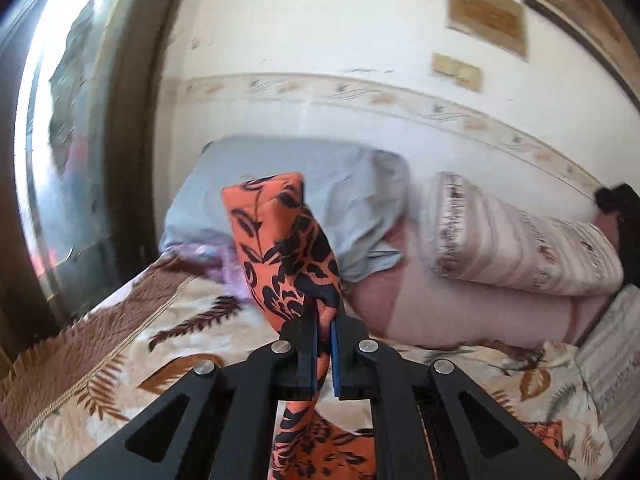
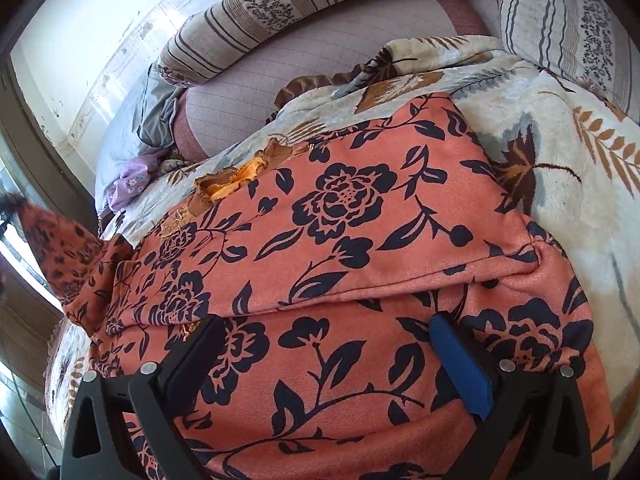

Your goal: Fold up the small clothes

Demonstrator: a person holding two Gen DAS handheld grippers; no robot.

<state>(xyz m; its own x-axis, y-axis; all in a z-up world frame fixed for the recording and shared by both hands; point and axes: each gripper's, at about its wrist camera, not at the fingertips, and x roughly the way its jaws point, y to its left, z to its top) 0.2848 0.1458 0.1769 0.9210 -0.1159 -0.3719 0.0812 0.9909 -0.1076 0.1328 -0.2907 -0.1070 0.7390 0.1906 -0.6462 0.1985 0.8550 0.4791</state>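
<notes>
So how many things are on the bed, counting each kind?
Orange flowery garment: 1
Striped pillows: 2
Leaf blanket: 1
Grey cloth: 1
Purple cloth: 1
Total: 6

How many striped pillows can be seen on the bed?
2: one striped pillow lies along the wall on the folded pink quilt; the other is at the bed's far right corner. More may be hidden.
</notes>
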